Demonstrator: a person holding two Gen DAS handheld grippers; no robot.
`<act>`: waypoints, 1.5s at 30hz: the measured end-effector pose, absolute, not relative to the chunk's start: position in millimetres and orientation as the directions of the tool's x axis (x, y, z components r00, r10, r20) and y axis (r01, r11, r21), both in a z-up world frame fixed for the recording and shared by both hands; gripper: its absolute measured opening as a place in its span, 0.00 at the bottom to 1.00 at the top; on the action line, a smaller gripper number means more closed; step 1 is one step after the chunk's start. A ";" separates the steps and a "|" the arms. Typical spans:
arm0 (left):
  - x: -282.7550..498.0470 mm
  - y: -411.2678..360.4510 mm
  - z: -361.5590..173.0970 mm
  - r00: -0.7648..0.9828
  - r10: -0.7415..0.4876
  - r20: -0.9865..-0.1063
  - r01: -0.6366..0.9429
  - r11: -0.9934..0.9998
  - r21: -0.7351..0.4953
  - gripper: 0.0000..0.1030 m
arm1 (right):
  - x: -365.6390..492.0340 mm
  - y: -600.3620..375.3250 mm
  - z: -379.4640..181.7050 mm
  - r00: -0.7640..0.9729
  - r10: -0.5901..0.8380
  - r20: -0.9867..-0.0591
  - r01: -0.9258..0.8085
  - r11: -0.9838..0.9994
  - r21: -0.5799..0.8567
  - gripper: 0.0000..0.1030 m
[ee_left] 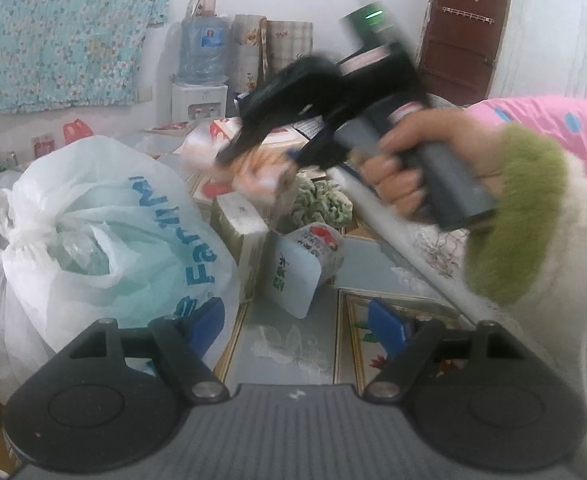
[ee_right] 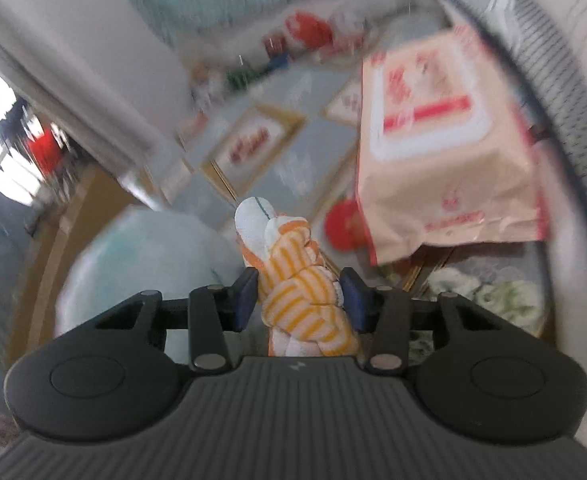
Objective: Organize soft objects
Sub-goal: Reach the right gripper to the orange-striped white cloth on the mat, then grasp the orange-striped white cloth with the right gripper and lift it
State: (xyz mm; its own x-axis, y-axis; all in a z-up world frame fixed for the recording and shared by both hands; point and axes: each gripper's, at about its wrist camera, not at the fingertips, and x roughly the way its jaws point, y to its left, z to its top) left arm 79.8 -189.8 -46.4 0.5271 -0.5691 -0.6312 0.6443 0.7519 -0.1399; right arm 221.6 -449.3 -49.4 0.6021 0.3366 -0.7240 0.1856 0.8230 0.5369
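Now the right gripper (ee_right: 299, 294) pinches a knotted orange-striped cloth (ee_right: 301, 280) for sorting, while the left gripper (ee_left: 297, 320) hangs spread and empty beside the white plastic bag (ee_left: 105, 232)

On the worktop (ee_left: 293, 344), the tied bag (ee_left: 93, 240) lies left, with a box (ee_left: 241, 236) and a pouch (ee_left: 305, 264) beside it to the right; the knitted bundle (ee_left: 325, 200) sits behind them.

A water dispenser (ee_left: 200, 100) stands beside a floral curtain (ee_left: 61, 32) and brown door (ee_left: 467, 28).
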 end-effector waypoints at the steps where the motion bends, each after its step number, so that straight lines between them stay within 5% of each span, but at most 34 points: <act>1: 79.9 -187.4 -45.9 0.524 -0.572 -0.631 0.642 0.752 -0.148 0.80 | 213.1 -453.3 -40.9 0.627 0.337 -0.702 0.185 0.811 0.555 0.42; 11: 71.8 -157.2 -37.6 0.440 -0.652 -0.617 0.661 0.700 -0.269 0.92 | 82.2 -441.5 -12.7 0.695 0.515 -0.501 0.123 0.602 0.789 0.43; 16: 57.3 -143.5 -47.3 0.343 -0.654 -0.674 0.691 0.662 -0.290 0.93 | 28.9 -413.7 -43.8 0.654 0.569 -0.498 0.154 0.544 0.824 0.46; 24: 47.8 -135.2 -56.5 0.305 -0.642 -0.703 0.679 0.664 -0.312 0.92 | 8.3 -388.2 -92.0 0.673 0.457 -0.582 0.299 0.551 0.779 0.47; 27: 49.3 -132.0 -55.5 0.297 -0.643 -0.706 0.666 0.669 -0.329 0.92 | 5.9 -378.0 -91.9 0.679 0.451 -0.579 0.295 0.555 0.778 0.67; 29: 49.5 -130.5 -56.8 0.292 -0.646 -0.706 0.657 0.672 -0.343 0.92 | 8.1 -379.6 -88.0 0.687 0.487 -0.539 0.271 0.517 0.812 0.88; 30: 50.0 -130.2 -58.0 0.288 -0.647 -0.706 0.652 0.672 -0.350 0.92 | 4.2 -382.6 -86.6 0.698 0.492 -0.521 0.259 0.504 0.824 0.89; 36: 54.9 -132.4 -63.1 0.276 -0.656 -0.702 0.634 0.674 -0.380 0.92 | 3.0 -387.7 -85.8 0.703 0.447 -0.554 0.294 0.526 0.798 0.82; 38: 57.1 -135.0 -63.3 0.274 -0.659 -0.700 0.629 0.674 -0.388 0.91 | 6.0 -387.3 -88.2 0.689 0.446 -0.571 0.311 0.529 0.790 0.58; 41: 60.1 -136.8 -64.0 0.268 -0.664 -0.698 0.623 0.672 -0.400 0.89 | 2.1 -383.6 -95.5 0.663 0.497 -0.560 0.318 0.491 0.811 0.46; 45: 62.4 -135.3 -65.1 0.276 -0.654 -0.704 0.617 0.682 -0.392 0.88 | 2.0 -375.5 -99.0 0.647 0.559 -0.518 0.303 0.435 0.848 0.46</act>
